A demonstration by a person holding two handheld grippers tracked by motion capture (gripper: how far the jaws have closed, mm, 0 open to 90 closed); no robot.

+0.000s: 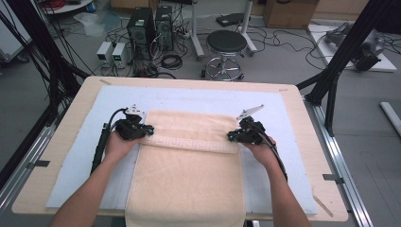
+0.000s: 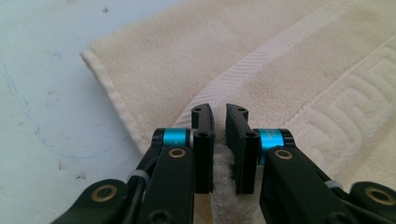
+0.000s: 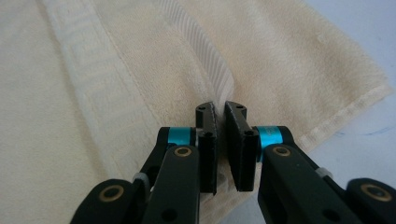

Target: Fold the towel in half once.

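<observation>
Cream terry-cloth towel [image 1: 189, 165], nubby and matt, on a smooth pale-blue mat [image 1: 85, 156] over a light wooden table [image 1: 42, 175].

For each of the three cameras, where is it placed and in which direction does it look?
High view: above the person's side of the table, facing forward and down; both forearms, left gripper and right gripper show at the towel.
Left gripper view: on the left gripper, looking along its fingers, shut on a towel fold.
Right gripper view: on the right gripper, fingers likewise pinching the towel.
Shared: the cream towel's patterned border and the pale blue mat.
</observation>
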